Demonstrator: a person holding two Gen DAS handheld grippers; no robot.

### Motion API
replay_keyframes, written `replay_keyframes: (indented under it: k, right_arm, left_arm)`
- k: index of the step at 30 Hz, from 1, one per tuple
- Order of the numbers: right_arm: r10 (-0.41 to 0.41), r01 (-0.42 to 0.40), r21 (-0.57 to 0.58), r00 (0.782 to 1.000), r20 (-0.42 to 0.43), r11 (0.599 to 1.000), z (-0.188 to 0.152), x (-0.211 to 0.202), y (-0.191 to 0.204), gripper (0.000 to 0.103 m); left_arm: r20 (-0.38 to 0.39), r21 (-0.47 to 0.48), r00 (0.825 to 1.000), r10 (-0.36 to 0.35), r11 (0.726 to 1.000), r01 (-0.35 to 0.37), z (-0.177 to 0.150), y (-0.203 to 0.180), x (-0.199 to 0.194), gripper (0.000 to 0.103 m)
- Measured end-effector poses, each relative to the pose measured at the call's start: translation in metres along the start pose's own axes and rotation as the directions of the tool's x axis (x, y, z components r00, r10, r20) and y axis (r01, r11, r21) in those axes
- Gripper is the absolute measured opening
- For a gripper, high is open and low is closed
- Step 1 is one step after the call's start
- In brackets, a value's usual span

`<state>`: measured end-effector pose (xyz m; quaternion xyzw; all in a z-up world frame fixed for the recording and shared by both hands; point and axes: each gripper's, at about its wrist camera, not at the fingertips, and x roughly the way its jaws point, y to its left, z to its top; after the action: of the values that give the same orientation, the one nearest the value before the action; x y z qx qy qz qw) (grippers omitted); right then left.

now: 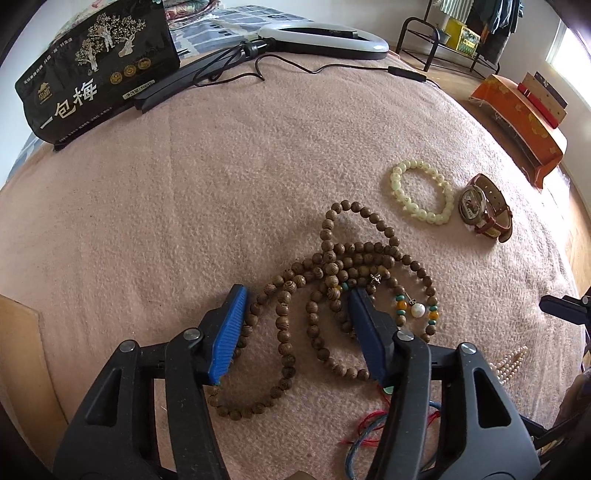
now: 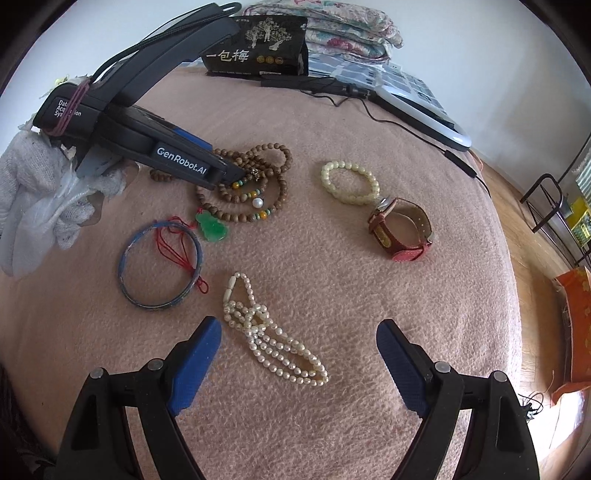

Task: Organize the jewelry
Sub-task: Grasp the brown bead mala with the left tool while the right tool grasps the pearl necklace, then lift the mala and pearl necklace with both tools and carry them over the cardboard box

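Note:
A long brown wooden bead necklace lies tangled on the pink blanket. My left gripper is open, its blue fingers down on either side of the bead strands; it also shows in the right wrist view at the beads. My right gripper is open and empty, just short of a white pearl necklace. A pale bead bracelet, a brown leather watch, a green jade pendant on red cord and a blue bangle lie around.
A black snack bag, a ring light with its cable, and folded bedding sit at the far edge. An orange box stands off the right side on the wooden floor. A white gloved hand holds the left gripper.

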<state>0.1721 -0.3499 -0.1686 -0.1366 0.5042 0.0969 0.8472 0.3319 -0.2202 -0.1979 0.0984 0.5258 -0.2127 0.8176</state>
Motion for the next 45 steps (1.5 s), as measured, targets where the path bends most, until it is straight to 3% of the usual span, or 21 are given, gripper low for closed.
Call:
replay_keyframes:
  k: [6, 11, 19, 23, 25, 31, 45]
  right_arm:
    - [-0.009, 0.009, -0.049, 1.000, -0.015, 0.999, 0.004, 0.013, 0.007, 0.087]
    - [0.016, -0.018, -0.055, 0.999, -0.038, 0.998, 0.002, 0.019, 0.010, 0.075]
    - [0.100, -0.103, -0.054, 0.994, -0.051, 0.993, 0.001, 0.018, 0.017, 0.030]
    - [0.106, -0.109, -0.059, 0.993, -0.053, 0.992, -0.001, 0.015, 0.022, 0.014]
    - [0.105, -0.107, -0.046, 0.993, -0.050, 0.993, -0.002, 0.014, 0.021, 0.011]
    - [0.109, -0.109, 0.013, 0.994, -0.032, 0.994, -0.004, 0.006, 0.012, 0.005]
    - [0.093, -0.098, 0.133, 0.995, 0.038, 0.986, 0.000, -0.020, -0.013, 0.005]
  left_arm:
    - [0.013, -0.015, 0.999, -0.032, 0.999, 0.032, -0.004, -0.003, -0.002, 0.038]
    - [0.012, -0.012, 0.999, -0.036, 0.999, 0.036, -0.004, -0.007, -0.004, 0.020]
    - [0.022, -0.061, 0.999, -0.050, 0.997, 0.051, -0.005, -0.004, -0.007, 0.018]
    - [0.027, -0.084, 0.998, -0.063, 0.994, 0.065, -0.006, -0.001, -0.011, 0.018]
    - [0.033, -0.088, 0.997, -0.068, 0.994, 0.071, -0.006, -0.001, -0.015, 0.010]
    - [0.066, -0.097, 0.995, -0.072, 0.992, 0.078, -0.006, 0.002, -0.031, 0.010]
    - [0.159, -0.147, 0.983, -0.088, 0.983, 0.112, -0.003, 0.015, -0.081, 0.010]
